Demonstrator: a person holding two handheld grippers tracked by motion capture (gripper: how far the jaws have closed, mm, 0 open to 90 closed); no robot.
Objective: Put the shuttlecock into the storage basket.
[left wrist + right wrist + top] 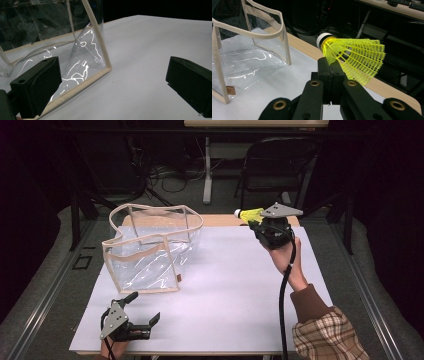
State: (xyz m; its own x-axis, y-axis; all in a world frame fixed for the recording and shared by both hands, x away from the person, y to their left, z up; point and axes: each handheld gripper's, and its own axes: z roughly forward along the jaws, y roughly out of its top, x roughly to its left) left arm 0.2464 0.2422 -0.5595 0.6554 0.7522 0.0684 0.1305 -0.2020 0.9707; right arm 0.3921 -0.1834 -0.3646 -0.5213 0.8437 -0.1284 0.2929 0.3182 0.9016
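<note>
We are holding our right gripper (256, 222) up over the far side of the white table (225, 285), and its jaws are pinching a yellow shuttlecock (354, 58) by its net skirt, white tip pointing away to the left. Our left gripper (144, 307) is resting low on the table with jaws spread wide, nothing between them. The clear bag (150, 250) is standing just ahead of it.

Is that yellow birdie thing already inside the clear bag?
No, the right claw holds the yellow shuttlecock in the air, apart from the clear bag.
</note>
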